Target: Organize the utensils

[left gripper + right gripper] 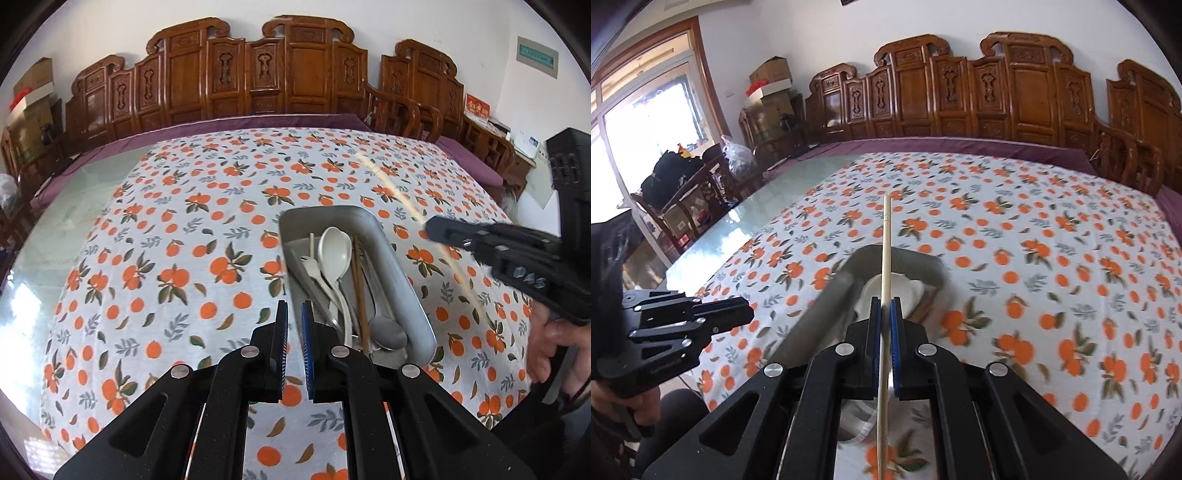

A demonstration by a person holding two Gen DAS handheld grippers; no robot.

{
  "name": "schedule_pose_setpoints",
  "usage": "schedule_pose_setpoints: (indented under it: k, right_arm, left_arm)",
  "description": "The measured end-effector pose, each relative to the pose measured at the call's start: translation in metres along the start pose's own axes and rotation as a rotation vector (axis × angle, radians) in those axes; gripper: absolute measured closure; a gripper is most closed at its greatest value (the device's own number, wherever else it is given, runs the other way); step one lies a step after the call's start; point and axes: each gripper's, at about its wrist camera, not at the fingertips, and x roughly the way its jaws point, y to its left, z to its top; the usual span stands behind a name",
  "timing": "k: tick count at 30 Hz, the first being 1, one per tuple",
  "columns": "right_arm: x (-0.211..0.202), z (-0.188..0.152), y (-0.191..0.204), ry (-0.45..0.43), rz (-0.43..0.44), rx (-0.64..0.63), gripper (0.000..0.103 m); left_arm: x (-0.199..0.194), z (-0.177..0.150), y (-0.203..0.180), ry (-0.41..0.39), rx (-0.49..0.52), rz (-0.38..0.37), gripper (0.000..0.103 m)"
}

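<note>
Between the blue pads of the right gripper (886,306) a pale chopstick (885,236) is clamped, its far end pointing away over the grey metal tray (402,266) on the near right part of the table; the jaws are closed tight on the stick. In the tray lie a white spoon (334,251), brown chopsticks (360,280), a metal spoon (388,330) and other pieces, so the step in hand seems to be carrying one chopstick, but the blur does not tell if it goes in or out. The next move probably needs a steady lowering and a clean release. The left gripper (294,317) hovers low at the near left edge of the tray, jaws slightly apart and holding nothing, above the orange-print tablecloth (184,240)
</note>
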Motion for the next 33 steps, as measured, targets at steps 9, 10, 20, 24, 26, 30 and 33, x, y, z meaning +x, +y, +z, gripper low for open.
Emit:
schedule_pose_setpoints:
  k: [9, 10, 20, 24, 26, 30, 33]
  right_arm:
    - [0.05, 0.003, 0.026, 0.063, 0.003, 0.005, 0.097]
    - [0.055, 0.003, 0.027, 0.07, -0.003, 0.006, 0.097]
    - [0.084, -0.016, 0.024, 0.14, -0.048, 0.034, 0.097]
    - [0.088, -0.016, 0.019, 0.142, -0.029, 0.068, 0.097]
    - [0.087, -0.016, 0.019, 0.137, -0.014, 0.076, 0.095]
    - [0.08, -0.016, 0.02, 0.121, 0.001, 0.067, 0.094]
    - [0.068, -0.015, 0.023, 0.1, -0.003, 0.049, 0.094]
  left_arm:
    - [-0.019, 0.002, 0.014, -0.036, -0.015, 0.001, 0.097]
    - [-0.02, 0.001, 0.015, -0.038, -0.015, 0.001, 0.097]
    - [-0.022, -0.003, 0.019, -0.041, -0.022, 0.002, 0.097]
    - [-0.023, -0.003, 0.018, -0.042, -0.022, 0.002, 0.097]
    - [-0.023, -0.003, 0.018, -0.042, -0.023, 0.003, 0.097]
    - [-0.026, -0.004, 0.017, -0.046, -0.017, 0.006, 0.097]
    - [-0.031, -0.005, 0.014, -0.054, -0.018, 0.003, 0.097]
